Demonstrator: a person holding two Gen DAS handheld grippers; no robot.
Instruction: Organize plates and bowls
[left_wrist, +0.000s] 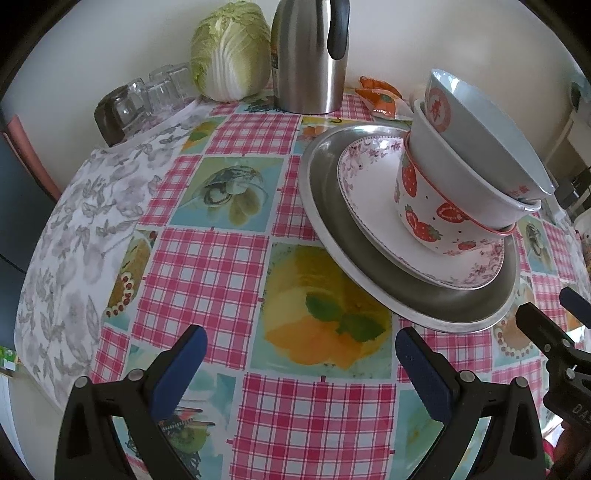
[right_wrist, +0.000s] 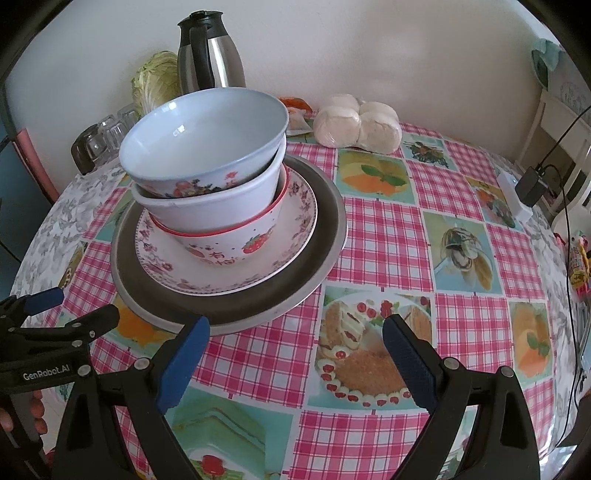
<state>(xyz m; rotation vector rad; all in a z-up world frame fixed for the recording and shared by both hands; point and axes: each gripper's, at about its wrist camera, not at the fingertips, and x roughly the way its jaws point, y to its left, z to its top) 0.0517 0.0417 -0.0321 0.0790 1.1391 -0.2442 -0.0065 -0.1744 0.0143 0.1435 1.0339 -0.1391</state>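
Both grippers, left (left_wrist: 299, 354) and right (right_wrist: 295, 343), hung spread and empty above the table (right_wrist: 388, 229). Three nested bowls (right_wrist: 207, 147) sat on a floral plate (right_wrist: 295, 221) inside a metal tray (right_wrist: 325, 206), far left of the right gripper.

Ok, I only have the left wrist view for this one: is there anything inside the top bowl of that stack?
Observer: No. The pale blue top bowl is empty inside.
Reviewer: And the right gripper, is it holding anything?
Observer: No. The right gripper is open, its fingers empty, just in front of the round metal tray.
Reviewer: Is anything hidden behind the stack?
Observer: Yes, a plastic-wrapped pack of white buns lies near the wall.
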